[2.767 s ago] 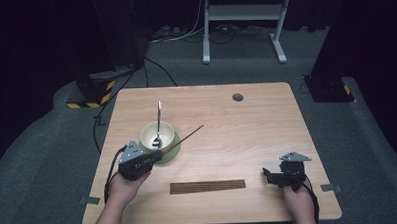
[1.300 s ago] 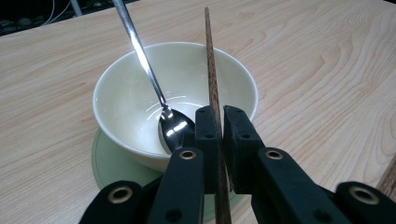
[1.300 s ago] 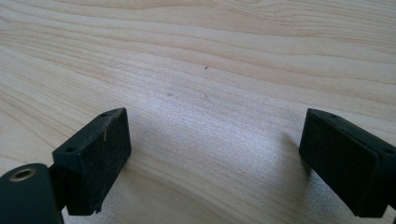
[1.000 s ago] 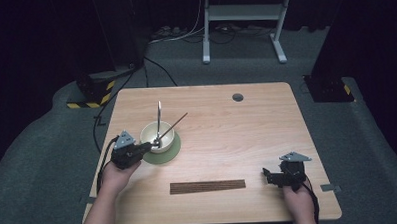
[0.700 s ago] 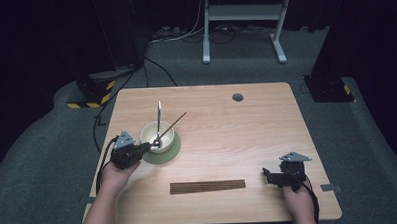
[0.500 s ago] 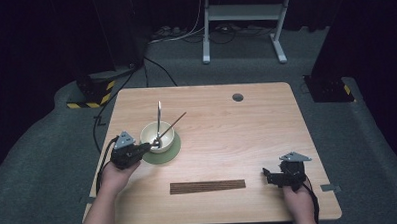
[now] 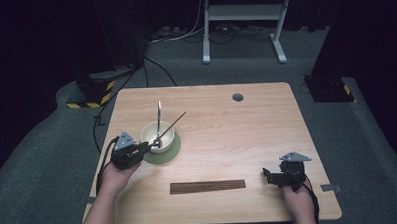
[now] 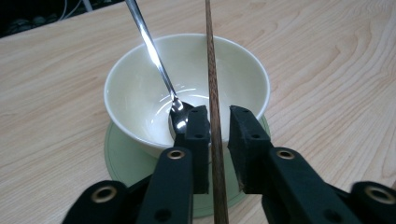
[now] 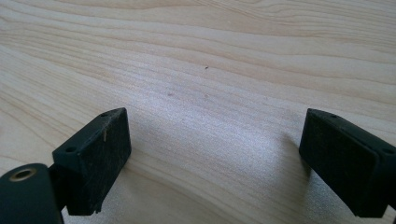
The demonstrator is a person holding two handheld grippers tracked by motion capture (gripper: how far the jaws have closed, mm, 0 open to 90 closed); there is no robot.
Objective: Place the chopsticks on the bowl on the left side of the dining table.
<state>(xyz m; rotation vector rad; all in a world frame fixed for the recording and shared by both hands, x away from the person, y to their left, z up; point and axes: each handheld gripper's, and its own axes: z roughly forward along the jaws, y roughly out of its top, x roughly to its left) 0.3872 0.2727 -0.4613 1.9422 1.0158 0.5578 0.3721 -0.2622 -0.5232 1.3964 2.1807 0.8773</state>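
The bench (image 7: 247, 140) is bright, lit from above, while the room behind it is very dark. Light shines off the spoon (image 8: 156, 60) and inside the bowl (image 8: 140, 88) just past the left tool (image 8: 212, 135). The nearest tool parts look blurry. Soft shadows sit under the right tool (image 9: 210, 158).

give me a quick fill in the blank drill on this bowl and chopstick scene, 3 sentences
1. The bowl stands on a round ______ coaster.
2. Besides the wooden chopstick, a metal ______ leans in the bowl.
3. The left gripper has just been opening, and the chopstick runs ______ its jaws with a gap on one side.

Missing words: green; spoon; between
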